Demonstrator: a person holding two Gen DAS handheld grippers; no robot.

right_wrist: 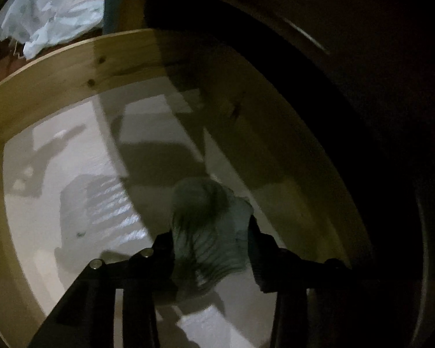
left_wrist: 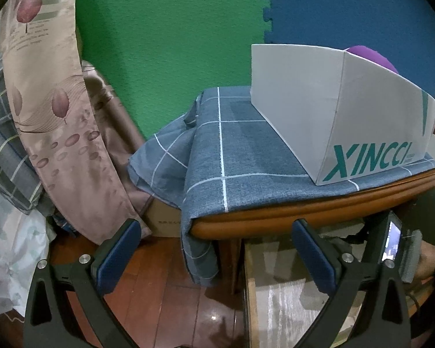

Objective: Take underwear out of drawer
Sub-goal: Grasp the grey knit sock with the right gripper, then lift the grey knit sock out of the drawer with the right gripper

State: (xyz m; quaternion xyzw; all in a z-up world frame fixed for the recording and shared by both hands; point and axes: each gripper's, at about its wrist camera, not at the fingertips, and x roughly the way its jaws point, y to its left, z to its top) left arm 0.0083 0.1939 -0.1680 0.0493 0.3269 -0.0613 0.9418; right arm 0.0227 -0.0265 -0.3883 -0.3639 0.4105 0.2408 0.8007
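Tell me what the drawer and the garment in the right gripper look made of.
Drawer: pale unfinished-looking wood, with visible knots and grain; its whitish floor may be lined. Garment: soft grey-green ribbed knit fabric, bunching in folds between the right gripper pads.

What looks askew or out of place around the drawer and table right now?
The blue checked cloth sits crooked on the table: one corner is bunched and sags off the left edge, hanging past the rim. Inside the drawer, the grey underwear is crumpled between the right tongs, as expected. Nothing looks spilled or damaged.
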